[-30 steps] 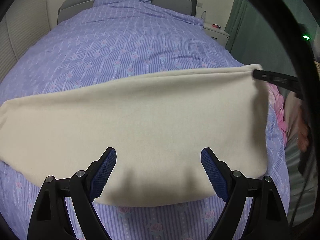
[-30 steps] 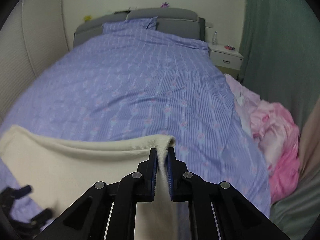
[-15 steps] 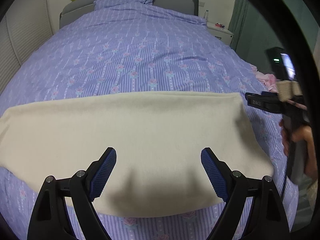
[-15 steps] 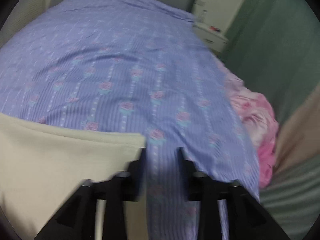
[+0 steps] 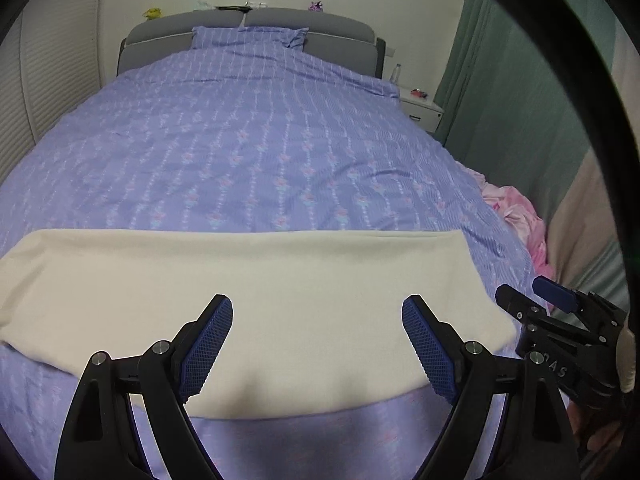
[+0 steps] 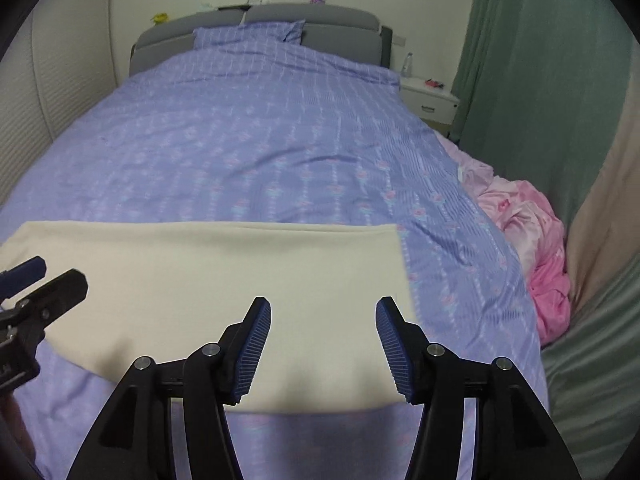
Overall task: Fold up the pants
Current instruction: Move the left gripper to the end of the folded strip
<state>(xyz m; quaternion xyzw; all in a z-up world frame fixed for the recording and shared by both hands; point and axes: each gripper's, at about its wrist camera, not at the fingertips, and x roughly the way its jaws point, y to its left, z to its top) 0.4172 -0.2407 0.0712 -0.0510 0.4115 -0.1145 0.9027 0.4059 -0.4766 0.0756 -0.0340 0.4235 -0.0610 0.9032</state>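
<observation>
The cream pants [image 5: 256,292] lie folded flat as a long band across the near end of the bed, also seen in the right wrist view [image 6: 224,280]. My left gripper [image 5: 317,340] hovers open above the band's near edge, nothing between its blue pads. My right gripper [image 6: 323,340] is above the band's right end; its jaws are opening and hold nothing. The right gripper [image 5: 536,300] also shows at the right of the left wrist view, beside the pants' right end. The left gripper [image 6: 36,276] shows at the left edge of the right wrist view.
A purple flowered duvet [image 5: 256,152] covers the bed up to a grey headboard [image 5: 312,28]. A crumpled pink cloth [image 6: 536,240] lies off the bed's right side. A white nightstand [image 6: 430,98] and green curtain [image 6: 532,80] stand at the right.
My right gripper let go of the pants' corner, opened and pulled back. The lifted right end dropped flat onto the bed. Both grippers drew back and rose from the cloth.
</observation>
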